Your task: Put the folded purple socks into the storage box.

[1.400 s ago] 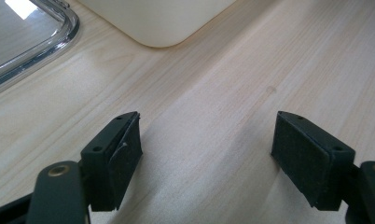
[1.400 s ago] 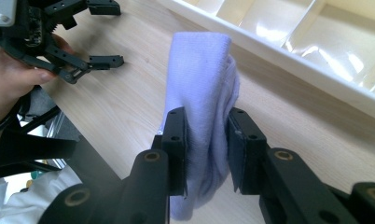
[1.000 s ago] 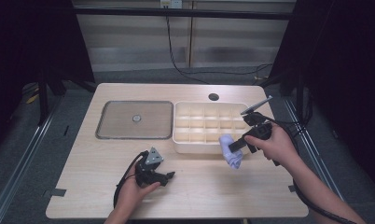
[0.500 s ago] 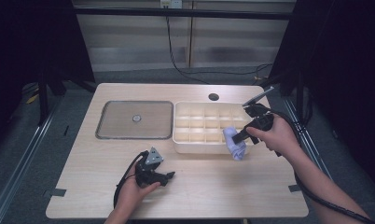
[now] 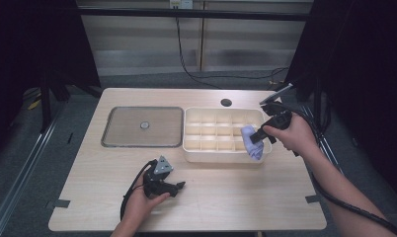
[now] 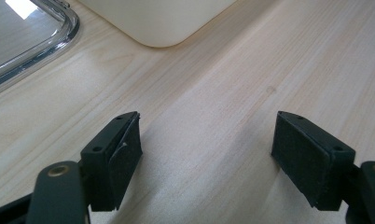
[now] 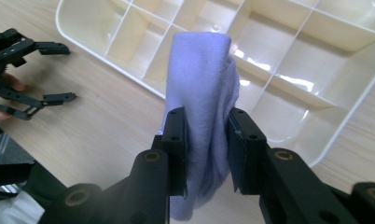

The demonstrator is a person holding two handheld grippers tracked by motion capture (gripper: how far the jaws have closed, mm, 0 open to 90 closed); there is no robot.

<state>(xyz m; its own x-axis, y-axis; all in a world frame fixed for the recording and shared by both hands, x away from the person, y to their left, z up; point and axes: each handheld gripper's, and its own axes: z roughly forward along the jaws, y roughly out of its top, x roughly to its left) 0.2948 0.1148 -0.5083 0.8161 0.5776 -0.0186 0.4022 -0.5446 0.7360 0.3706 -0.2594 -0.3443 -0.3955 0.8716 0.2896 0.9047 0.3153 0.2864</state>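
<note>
The right gripper (image 7: 206, 140) pinches the lavender cloth (image 7: 202, 88) above the divided tray's (image 5: 221, 154) four-o'clock corner, ready to drop, while the left gripper (image 6: 206, 158) idles agape.

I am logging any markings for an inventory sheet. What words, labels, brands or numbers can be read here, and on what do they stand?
None can be read.
Cream plastic divided organiser tray: plain walls, no print.
Folded pale lilac cloth clamped in the right gripper: no tag visible.
Clear flat lid with a small round knob: no lettering.
Open left gripper and light wooden table: unmarked.
</note>
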